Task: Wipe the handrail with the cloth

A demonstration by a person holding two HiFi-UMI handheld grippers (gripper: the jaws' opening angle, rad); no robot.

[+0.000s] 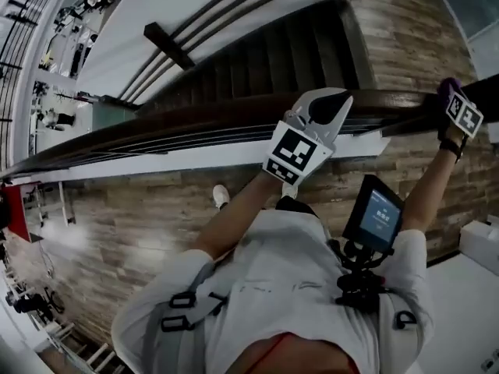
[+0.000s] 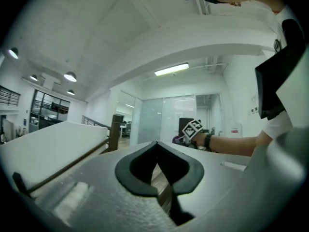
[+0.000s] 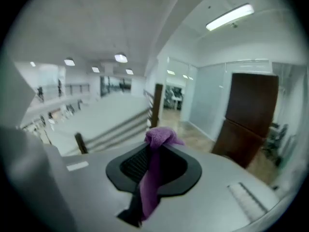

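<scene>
The dark wooden handrail [image 1: 195, 121] runs across the head view from lower left to upper right, above a stairwell. My left gripper [image 1: 334, 100] hovers over its middle with the jaws shut and nothing between them; in the left gripper view its tips [image 2: 156, 144] meet. My right gripper [image 1: 451, 92] is at the rail's right end, shut on a purple cloth [image 1: 446, 89]. In the right gripper view the cloth [image 3: 155, 170] hangs down between the jaws and bunches above the right gripper's [image 3: 157, 144] tips. The left gripper view shows the right gripper's marker cube [image 2: 193, 128] further along.
Dark stairs [image 1: 257, 61] descend beyond the rail, with a white ledge [image 1: 179, 160] under it. I stand on a wood plank floor [image 1: 140, 216]. A small screen [image 1: 378, 216] is mounted at my chest. A newel post [image 3: 157, 105] and a brown door [image 3: 251, 120] lie ahead.
</scene>
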